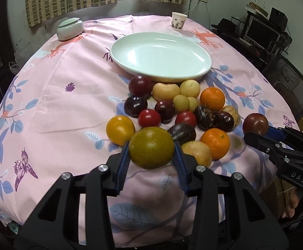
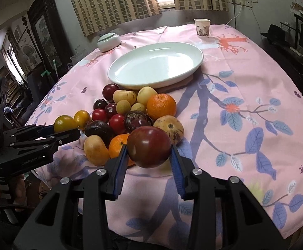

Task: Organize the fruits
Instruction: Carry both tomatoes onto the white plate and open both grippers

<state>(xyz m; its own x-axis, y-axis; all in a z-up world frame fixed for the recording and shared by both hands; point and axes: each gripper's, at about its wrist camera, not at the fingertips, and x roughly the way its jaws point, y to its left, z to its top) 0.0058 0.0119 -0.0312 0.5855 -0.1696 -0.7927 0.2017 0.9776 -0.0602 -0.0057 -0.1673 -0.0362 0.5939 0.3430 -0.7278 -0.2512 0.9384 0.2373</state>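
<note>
Nearest the front edge of the surface [image 1: 53,95], the left gripper [image 1: 151,156] has its jaws clamped on a yellow-green fruit [image 1: 151,147], and the right gripper [image 2: 149,152] has its jaws clamped on a dark red tomato [image 2: 149,146]. Both fruits look lifted clear of the pile of fruit [image 1: 180,112] heaped just behind them. This reads as the carrying step, two pieces picked at once. Next comes a move forward over the pile to the empty oval plate [image 1: 201,70] at mid-surface, then a gentle release. Both held fruits are round, with no clear long axis. The plate's long axis runs across the surface.
</note>
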